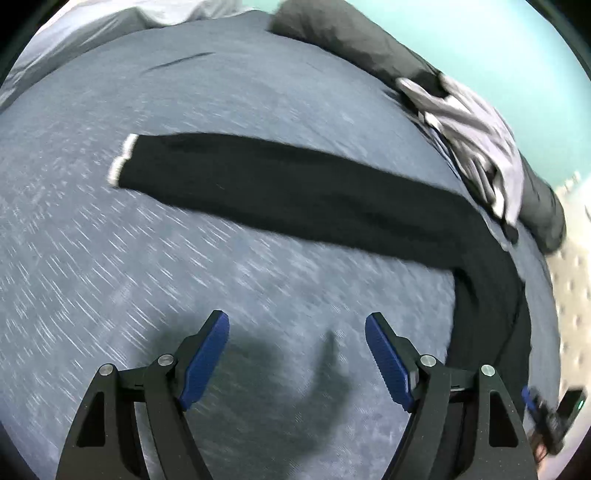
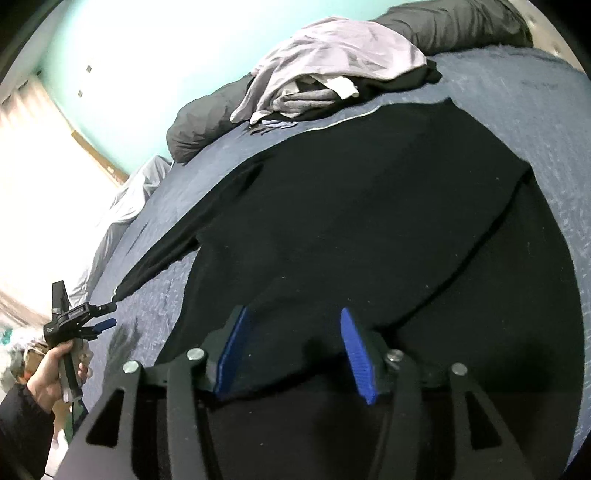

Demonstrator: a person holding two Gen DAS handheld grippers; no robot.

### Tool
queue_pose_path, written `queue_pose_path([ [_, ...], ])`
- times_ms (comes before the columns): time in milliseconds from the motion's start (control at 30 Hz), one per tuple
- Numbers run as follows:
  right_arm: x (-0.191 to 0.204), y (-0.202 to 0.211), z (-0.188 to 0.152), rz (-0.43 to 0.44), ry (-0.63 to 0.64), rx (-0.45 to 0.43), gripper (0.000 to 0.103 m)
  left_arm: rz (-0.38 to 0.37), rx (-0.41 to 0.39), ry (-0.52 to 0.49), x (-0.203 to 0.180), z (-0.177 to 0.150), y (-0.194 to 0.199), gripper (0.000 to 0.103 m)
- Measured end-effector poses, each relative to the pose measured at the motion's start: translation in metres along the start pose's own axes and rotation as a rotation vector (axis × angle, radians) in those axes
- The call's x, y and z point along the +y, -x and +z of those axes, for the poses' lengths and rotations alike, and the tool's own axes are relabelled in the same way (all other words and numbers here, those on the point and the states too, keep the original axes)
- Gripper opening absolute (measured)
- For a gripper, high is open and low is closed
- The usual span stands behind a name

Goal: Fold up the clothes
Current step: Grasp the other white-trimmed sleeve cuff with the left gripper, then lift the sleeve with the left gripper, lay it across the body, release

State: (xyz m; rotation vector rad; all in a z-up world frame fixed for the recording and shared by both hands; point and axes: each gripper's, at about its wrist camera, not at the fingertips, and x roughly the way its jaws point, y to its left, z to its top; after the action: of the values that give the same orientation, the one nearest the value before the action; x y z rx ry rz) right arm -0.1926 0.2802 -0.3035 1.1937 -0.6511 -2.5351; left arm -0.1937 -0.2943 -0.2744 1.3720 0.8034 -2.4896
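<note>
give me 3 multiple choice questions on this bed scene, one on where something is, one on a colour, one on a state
1. Where does the pile of light grey clothes lie?
A. at the far edge of the bed, against the dark duvet roll
B. between the right gripper's fingers
C. on the floor

2. What colour is the cuff trim on the black garment's sleeve?
A. red
B. white
C. green

3. How does the left gripper stand?
A. shut on the sleeve
B. shut on nothing
C. open, with nothing between its fingers

Answers:
1 A: the right wrist view shows the pile at the far side of the blue bedspread, resting on the duvet roll.
2 B: the sleeve's end carries a white band in the left wrist view.
3 C: its blue pads stand wide apart over bare bedspread.
</note>
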Motion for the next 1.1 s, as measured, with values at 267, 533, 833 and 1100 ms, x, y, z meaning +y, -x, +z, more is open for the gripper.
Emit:
queue_pose_path([
  [267, -0.005, -0.001, 0.004, -0.032, 0.000, -0.012, 0.054, 0.142, -0.041, 0.105, 0.051, 0.038, -0.010, 0.080],
  [533, -0.008, -0.001, 0.006, -0.056, 0.011, -0.015, 0.055, 0.124, -0.073, 0.192, 0.082, 0.057, -0.018, 0.080],
  [833, -0.010, -0.004, 0.006, -0.067, 0.013, -0.019, 0.055, 0.161, -0.087, 0.195, 0.090, 0.075, -0.028, 0.068],
  [1100, -0.021, -0.004, 0.007, -0.068, -0.024, -0.025, 0.055, 0.202, -0.102, 0.128, 0.082, 0.085, -0.023, 0.017],
])
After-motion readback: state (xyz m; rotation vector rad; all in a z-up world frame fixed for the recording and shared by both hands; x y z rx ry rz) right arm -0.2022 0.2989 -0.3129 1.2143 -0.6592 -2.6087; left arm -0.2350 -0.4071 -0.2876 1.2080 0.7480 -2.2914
